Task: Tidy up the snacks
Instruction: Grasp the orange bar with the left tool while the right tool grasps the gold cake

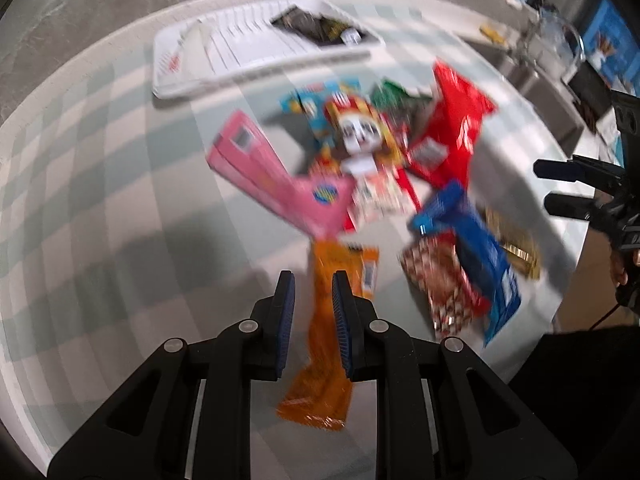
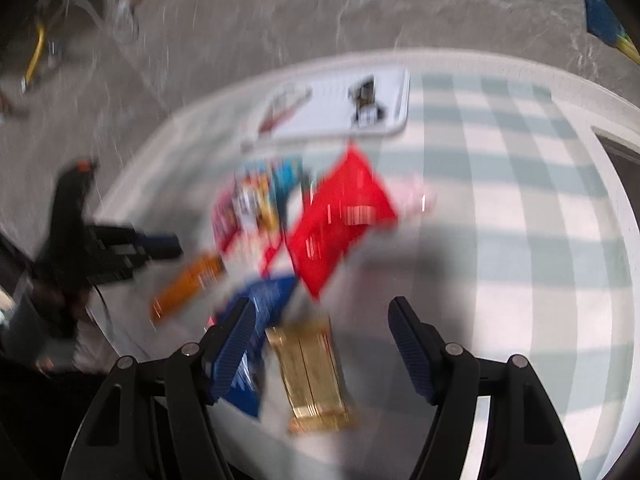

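Black linkages fill the bottom of both wrist views, and both grippers point steeply down at the table. The left gripper (image 1: 313, 280) hangs over an orange packet (image 1: 326, 344) that lies flat on the cloth; its blue pads (image 1: 285, 320) stand close together, drawn in about as far as they go, and whether they touch the packet the blur hides. To its right lies the snack pile (image 1: 372, 152): a pink packet (image 1: 272, 168), a red bag (image 1: 456, 128) and a blue packet (image 1: 476, 248). Beyond the pile sits a white tray (image 1: 200, 60) holding one dark packet (image 1: 320, 28). The round table (image 2: 520, 208) wears a pale green checked cloth, with grey stone floor (image 2: 260, 20) around it. The right gripper (image 2: 322, 312) hovers with its jaws well apart and nothing between them, above a gold packet (image 2: 316, 376) on the cloth.
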`<state>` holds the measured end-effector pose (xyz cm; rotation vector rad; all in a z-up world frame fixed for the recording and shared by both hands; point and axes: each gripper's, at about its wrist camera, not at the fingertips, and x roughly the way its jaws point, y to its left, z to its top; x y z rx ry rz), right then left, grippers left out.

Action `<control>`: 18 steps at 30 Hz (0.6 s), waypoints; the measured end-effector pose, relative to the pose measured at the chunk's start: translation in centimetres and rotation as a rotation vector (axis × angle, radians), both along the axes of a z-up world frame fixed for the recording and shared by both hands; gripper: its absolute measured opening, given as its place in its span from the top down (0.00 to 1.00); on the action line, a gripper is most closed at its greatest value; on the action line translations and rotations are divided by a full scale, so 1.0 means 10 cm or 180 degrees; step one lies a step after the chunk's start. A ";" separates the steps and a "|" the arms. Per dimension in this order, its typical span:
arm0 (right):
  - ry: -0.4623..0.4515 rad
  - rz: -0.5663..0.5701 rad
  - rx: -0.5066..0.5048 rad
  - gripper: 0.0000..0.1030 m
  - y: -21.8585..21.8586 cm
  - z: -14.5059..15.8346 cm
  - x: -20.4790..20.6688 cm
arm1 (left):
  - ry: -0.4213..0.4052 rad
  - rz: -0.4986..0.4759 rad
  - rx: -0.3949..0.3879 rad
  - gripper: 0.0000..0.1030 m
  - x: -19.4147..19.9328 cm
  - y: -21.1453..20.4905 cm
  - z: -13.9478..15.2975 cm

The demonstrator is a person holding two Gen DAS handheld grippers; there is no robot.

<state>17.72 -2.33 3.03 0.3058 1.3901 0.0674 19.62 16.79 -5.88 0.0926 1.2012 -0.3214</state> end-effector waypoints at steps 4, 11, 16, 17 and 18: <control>0.0130 0.0139 -0.0087 0.30 0.10 -0.13 -0.16 | 0.0072 -0.0034 0.0050 0.83 -0.12 -0.07 -0.13; 0.0198 0.0359 -0.0269 0.30 0.24 -0.21 -0.30 | 0.0067 -0.0040 0.0039 0.82 -0.23 -0.06 -0.14; 0.0223 0.0484 -0.0354 0.30 0.34 -0.28 -0.28 | 0.0062 -0.0110 0.0010 0.82 -0.30 -0.08 -0.09; 0.0224 0.0503 -0.0359 0.30 0.36 -0.29 -0.27 | 0.0067 -0.0120 0.0013 0.82 -0.31 -0.08 -0.10; 0.0219 0.0520 -0.0366 0.30 0.38 -0.30 -0.27 | 0.0072 -0.0130 0.0017 0.82 -0.32 -0.08 -0.10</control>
